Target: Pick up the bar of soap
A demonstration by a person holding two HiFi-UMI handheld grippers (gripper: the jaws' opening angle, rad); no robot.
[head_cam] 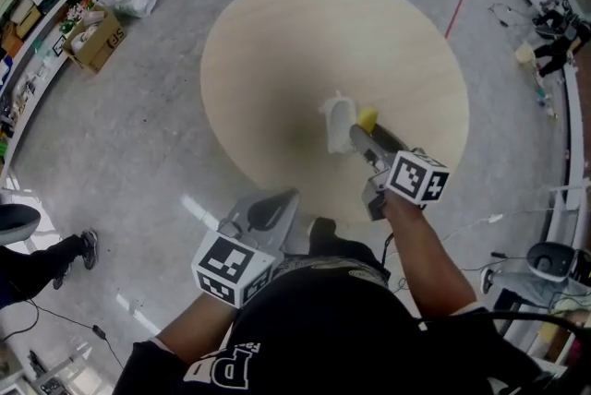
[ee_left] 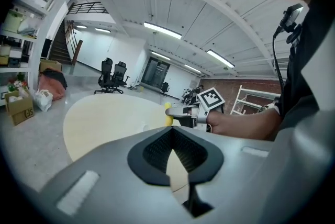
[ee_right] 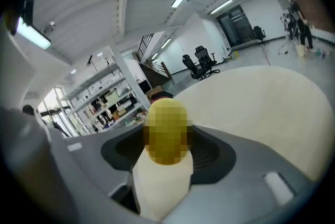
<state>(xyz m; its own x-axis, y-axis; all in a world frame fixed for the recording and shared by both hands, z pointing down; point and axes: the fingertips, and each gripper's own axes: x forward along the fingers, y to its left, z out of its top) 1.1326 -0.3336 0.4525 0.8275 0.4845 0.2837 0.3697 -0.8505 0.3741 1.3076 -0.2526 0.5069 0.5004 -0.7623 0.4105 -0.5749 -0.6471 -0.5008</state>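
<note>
The soap (head_cam: pixel 367 118), a yellow bar, sits right at the tip of the right claw (head_cam: pixel 362 130), caught between its two jaws. The right gripper view shows this best. The jaws stand wide apart with the bar filling the gap between the dark pads, one pad against each side, and its rounded end pokes out past the tips. Its surface is too blurred there to make out any detail.

From the head view the claw reaches out over the round table (head_cam: pixel 277 42) near its middle, and the soap shows just beyond the jaw tips. A white thing (head_cam: pixel 338 121) lies on the table just beside the soap, on its left; I can't tell what it is, nor whether the two touch. From the left gripper view the bar looks lifted clear of the tabletop, with the claw held roughly level above it.

The left claw (head_cam: pixel 291 197) hangs back by the person's body, off the near edge of the table and well apart from the soap. Its jaw tips meet, leaving only a sliver of gap behind them, and it has hold of nothing.

Around the table, a cardboard box (head_cam: pixel 92 38) sits on the floor by the shelves.
</note>
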